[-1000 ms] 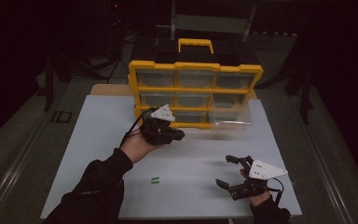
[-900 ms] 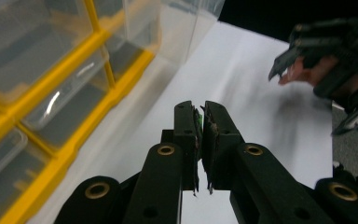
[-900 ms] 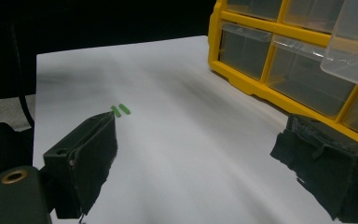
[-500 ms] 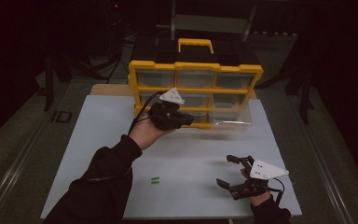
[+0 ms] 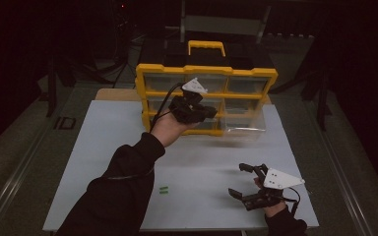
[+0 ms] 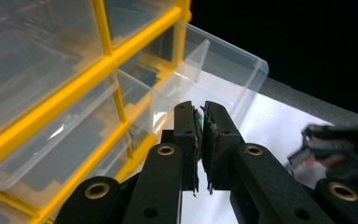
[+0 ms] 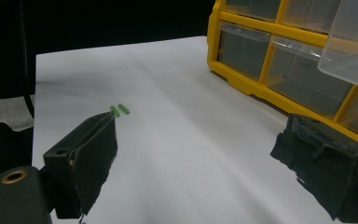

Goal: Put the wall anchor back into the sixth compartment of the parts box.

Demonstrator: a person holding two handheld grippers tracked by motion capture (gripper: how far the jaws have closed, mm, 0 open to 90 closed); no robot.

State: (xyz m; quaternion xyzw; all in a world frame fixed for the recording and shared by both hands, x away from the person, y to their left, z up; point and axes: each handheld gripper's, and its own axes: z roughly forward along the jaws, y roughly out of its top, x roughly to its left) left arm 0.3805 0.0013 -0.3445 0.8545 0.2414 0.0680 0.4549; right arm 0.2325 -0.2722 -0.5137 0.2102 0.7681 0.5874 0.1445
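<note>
The left gripper [image 5: 199,109] is raised in front of the yellow organizer [image 5: 206,98] at the far side of the table [image 5: 103,147]. Its jaws are pinched together on a small green piece [image 6: 198,122], seen between them in the left gripper view. Just beyond them, 1 clear drawer [image 6: 205,79] stands pulled out. The right gripper [image 5: 246,182] rests near the right edge – jaws wide, empty. 2 green pieces [image 5: 163,190] lie on the near table.

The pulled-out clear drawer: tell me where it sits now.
In the high view the clear drawer juts from the bottom-right slot of the yellow organizer, right of the raised left tongs.
</note>
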